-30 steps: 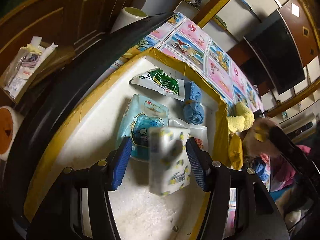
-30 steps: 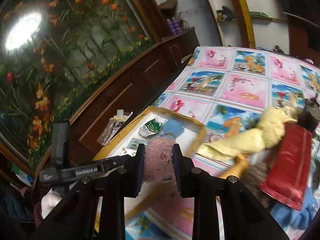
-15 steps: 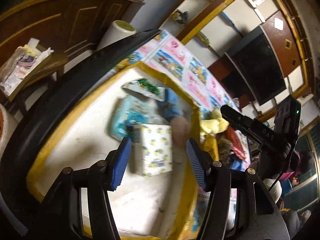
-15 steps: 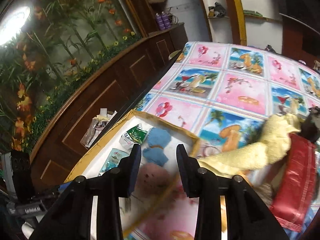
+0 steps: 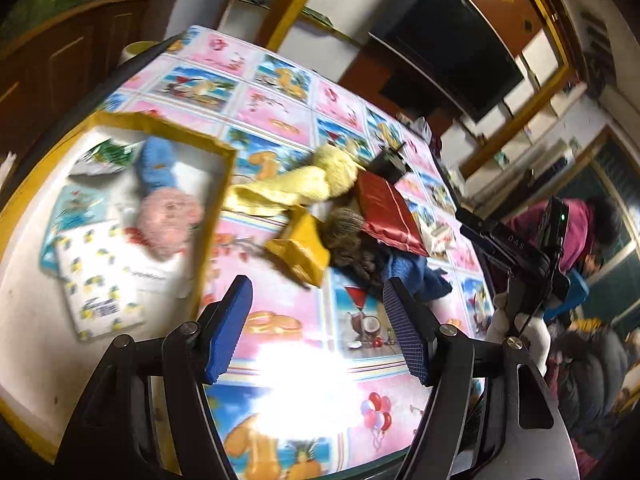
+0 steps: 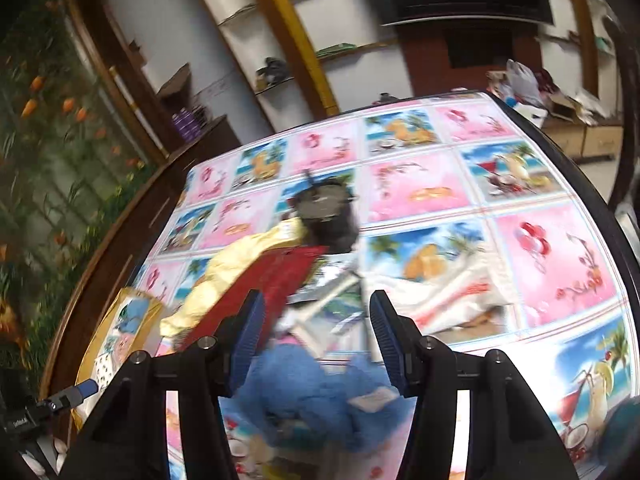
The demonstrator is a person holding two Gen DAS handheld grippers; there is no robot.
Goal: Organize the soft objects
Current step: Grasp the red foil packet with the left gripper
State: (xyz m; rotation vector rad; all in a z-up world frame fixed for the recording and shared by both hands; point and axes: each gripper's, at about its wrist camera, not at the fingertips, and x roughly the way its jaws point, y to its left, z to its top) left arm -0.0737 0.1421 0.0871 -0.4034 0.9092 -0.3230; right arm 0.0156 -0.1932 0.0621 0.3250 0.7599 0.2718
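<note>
A yellow-rimmed box (image 5: pixel 224 184) on the left holds a lemon-print tissue pack (image 5: pixel 100 280), a pink plush (image 5: pixel 168 220), a blue cloth roll (image 5: pixel 158 164) and two packets. Beside it, my left gripper (image 5: pixel 316 284) hovers over the patterned tablecloth, its jaws opening with nothing between them. My right gripper (image 6: pixel 317 298) hangs over the loose pile, jaws opening and empty too. Below it lie a blue cloth (image 6: pixel 312 392), a red pouch (image 6: pixel 260 292), a yellow plush cloth (image 6: pixel 228 276) and a black furry item (image 6: pixel 328 216). The pile also holds a yellow bag (image 5: pixel 300 248).
A white plastic bag (image 6: pixel 432 292) lies right of the pile. The table's dark edge (image 6: pixel 592 196) curves round the right side. A wooden cabinet (image 5: pixel 60 52) stands behind the box. A person in a magenta top (image 5: pixel 576 224) sits at the far right.
The left gripper let the tissue pack go into the box and swung right over the cloth. The right gripper dropped the pink plush in the box and swung over to the pile.
</note>
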